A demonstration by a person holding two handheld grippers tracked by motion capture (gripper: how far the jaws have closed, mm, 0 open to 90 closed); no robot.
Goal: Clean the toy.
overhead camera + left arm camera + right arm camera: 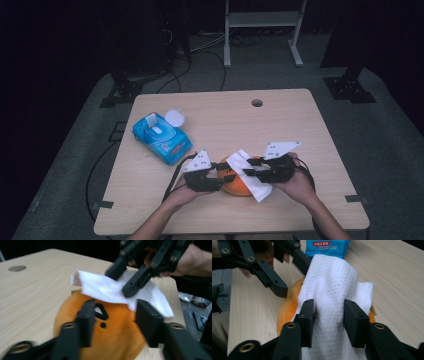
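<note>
**Wiping the orange plush toy with a tissue**

Right gripper is pinching a bunched white tissue between nearly closed jaws, and we are pressing it onto the orange plush toy near the table's front edge. Our left gripper is bracing the toy, jaws parted around its face. We are keeping that brace firm and the strokes short. Left gripper view is showing the toy's black face markings; high view is showing the blue tissue pack well apart.

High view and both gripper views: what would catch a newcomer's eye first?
An orange plush toy sits at the table's near edge, draped with a white tissue. The right gripper has the tissue bunched between its jaws; the left gripper straddles the toy. A blue tissue pack lies left.
</note>
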